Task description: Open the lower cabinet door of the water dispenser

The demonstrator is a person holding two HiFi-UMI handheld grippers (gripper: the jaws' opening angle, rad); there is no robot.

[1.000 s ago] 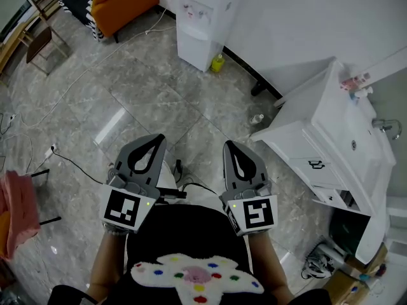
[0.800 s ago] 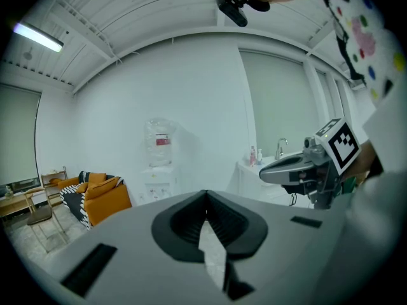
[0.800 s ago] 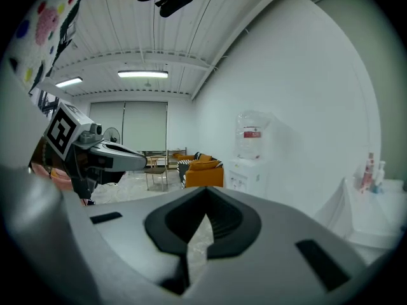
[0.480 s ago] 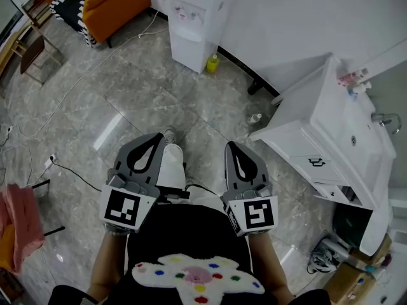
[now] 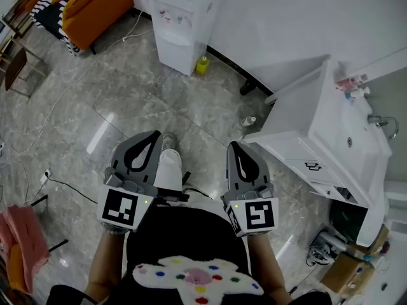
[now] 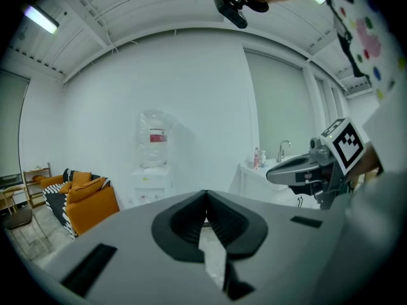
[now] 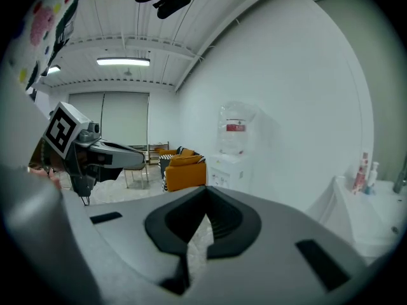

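Observation:
A white water dispenser [image 5: 180, 19] stands against the far wall, several steps ahead of me; its lower cabinet door faces the room and is closed. The left gripper view shows the dispenser [image 6: 151, 170] with its bottle on top, and the right gripper view shows the dispenser [image 7: 231, 159] too. My left gripper [image 5: 152, 136] and right gripper [image 5: 234, 146] are held side by side at waist height, both shut with nothing between the jaws. Both are far from the dispenser.
An orange sofa [image 5: 89, 5] sits left of the dispenser. A white sink cabinet [image 5: 324, 132] stands at the right. A yellow bottle [image 5: 201, 65] rests on the floor by the dispenser. Cables [image 5: 60, 183] trail across the marble floor at left. A wooden chair [image 5: 14, 68] is at far left.
The whole scene has slid toward me and leftward in the head view: I have stepped closer to the dispenser. Both grippers stay shut and keep their pose in front of my body.

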